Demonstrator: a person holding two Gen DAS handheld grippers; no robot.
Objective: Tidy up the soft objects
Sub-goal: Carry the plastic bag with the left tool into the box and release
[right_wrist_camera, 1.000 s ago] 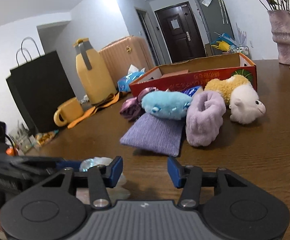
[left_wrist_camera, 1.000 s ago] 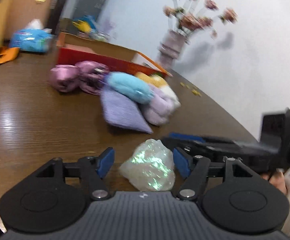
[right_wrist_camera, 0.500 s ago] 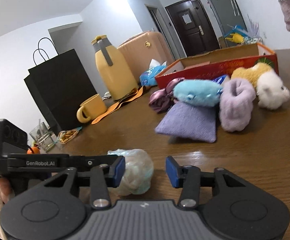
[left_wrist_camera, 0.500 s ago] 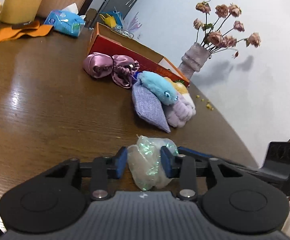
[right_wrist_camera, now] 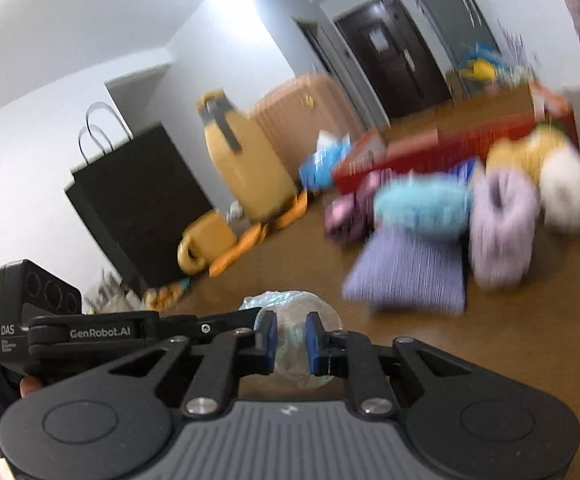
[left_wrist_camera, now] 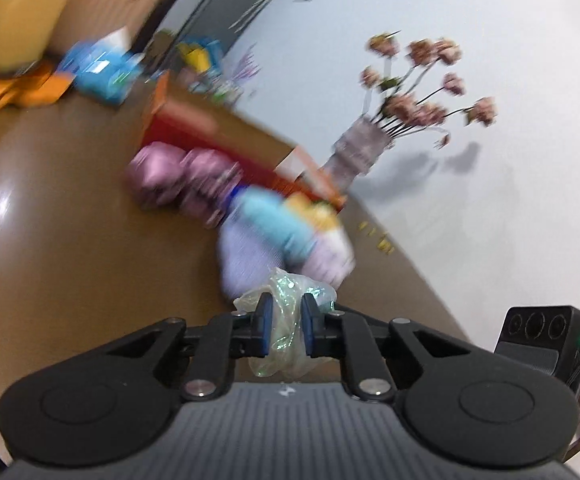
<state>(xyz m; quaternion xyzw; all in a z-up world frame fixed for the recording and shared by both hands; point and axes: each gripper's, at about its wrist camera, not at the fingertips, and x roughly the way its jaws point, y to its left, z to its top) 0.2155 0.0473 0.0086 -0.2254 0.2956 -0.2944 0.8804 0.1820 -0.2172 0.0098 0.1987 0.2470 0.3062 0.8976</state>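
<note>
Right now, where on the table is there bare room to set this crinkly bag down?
Bare wood lies on the table left of the pink scrunchies, and between the purple pouch and the yellow mug. It is crowded where the blue plush and other soft things heap against the red box.

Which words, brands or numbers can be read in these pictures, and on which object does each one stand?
"GenRobot.AI": on the black bar of the left gripper, seen from the right wrist view.
"DAS": on the black camera block at that gripper's end; the smaller print under it is too small to read.
The red box, the blue tissue pack and the papers on the door are too blurred to read.
</note>
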